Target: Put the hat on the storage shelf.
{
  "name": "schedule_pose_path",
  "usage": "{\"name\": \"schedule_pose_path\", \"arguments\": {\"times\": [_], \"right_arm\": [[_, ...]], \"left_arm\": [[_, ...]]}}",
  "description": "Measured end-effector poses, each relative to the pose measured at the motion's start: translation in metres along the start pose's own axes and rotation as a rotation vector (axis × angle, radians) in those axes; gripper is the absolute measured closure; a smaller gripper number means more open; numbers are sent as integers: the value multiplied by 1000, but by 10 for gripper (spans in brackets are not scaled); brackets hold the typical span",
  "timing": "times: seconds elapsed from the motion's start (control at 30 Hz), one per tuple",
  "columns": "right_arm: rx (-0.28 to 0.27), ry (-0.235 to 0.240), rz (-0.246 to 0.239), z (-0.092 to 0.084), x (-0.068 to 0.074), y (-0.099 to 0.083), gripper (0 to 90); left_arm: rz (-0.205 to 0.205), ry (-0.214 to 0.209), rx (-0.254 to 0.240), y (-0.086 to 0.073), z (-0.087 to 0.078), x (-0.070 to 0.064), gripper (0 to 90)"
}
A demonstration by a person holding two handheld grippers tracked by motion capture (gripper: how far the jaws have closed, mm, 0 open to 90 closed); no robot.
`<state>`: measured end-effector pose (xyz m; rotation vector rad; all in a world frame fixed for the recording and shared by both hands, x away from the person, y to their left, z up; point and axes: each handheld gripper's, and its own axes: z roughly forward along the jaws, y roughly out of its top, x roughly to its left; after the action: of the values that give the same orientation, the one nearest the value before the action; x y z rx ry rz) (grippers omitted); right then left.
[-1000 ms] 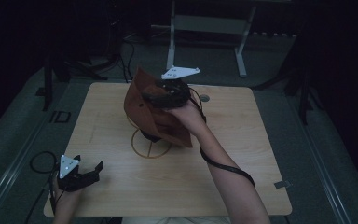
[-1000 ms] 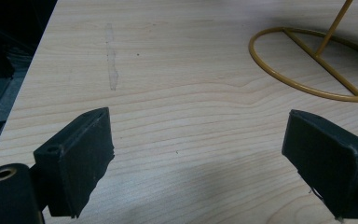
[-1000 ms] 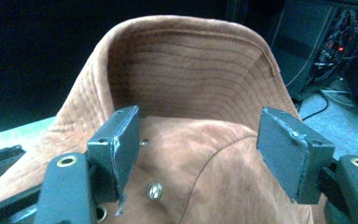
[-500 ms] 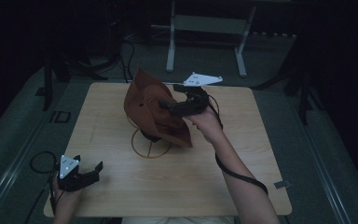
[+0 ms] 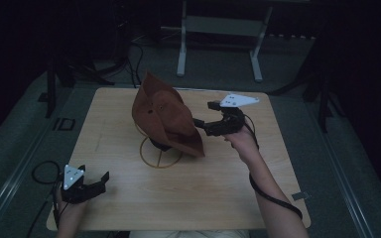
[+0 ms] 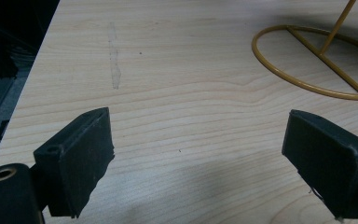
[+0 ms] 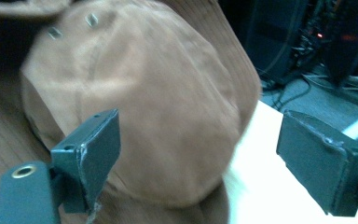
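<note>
A brown brimmed hat (image 5: 163,114) hangs tilted on a yellow wire stand (image 5: 151,158) in the middle of the wooden table (image 5: 228,198). Just right of the hat's brim, my right gripper (image 5: 204,115) is held open and points at it, a small gap between them. In the right gripper view the hat's crown (image 7: 158,107) looms close beyond the spread jaws of the right gripper (image 7: 198,154), which hold nothing. My left gripper (image 5: 94,173) rests open near the front left corner. Its own view has the left gripper (image 6: 198,154) over bare wood, the stand's ring (image 6: 317,65) farther off.
A pale metal frame (image 5: 218,29) stands on the dark floor behind the table. Cables (image 5: 42,171) lie on the floor at the left, by the table's edge. A black cable trails from the right hand along the forearm.
My right gripper has pulled back to the right, off the hat, and now stands apart from it. The hat stays on the stand. The left gripper has not moved.
</note>
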<state>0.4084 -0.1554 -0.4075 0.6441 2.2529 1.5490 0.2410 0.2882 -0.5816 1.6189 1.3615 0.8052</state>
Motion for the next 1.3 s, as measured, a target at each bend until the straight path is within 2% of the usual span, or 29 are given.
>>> {"name": "schedule_pose_path", "arguments": {"times": [0.3, 0.63, 1.1, 1.17, 1.3], "right_arm": [[42, -56, 32, -19, -16, -42, 137], [65, -81, 76, -35, -27, -81, 139], [139, -57, 107, -43, -25, -136, 140], [158, -57, 97, -43, -23, -141, 140], [163, -57, 90, -47, -21, -150, 140]], "left_arm": [[0, -5, 1, 0, 0, 0, 94], [-3, -3, 2, 0, 0, 0, 94], [-6, -1, 4, 0, 1, 1, 94], [-6, -2, 4, 0, 1, 1, 94], [-8, -2, 2, 0, 0, 1, 94]]}}
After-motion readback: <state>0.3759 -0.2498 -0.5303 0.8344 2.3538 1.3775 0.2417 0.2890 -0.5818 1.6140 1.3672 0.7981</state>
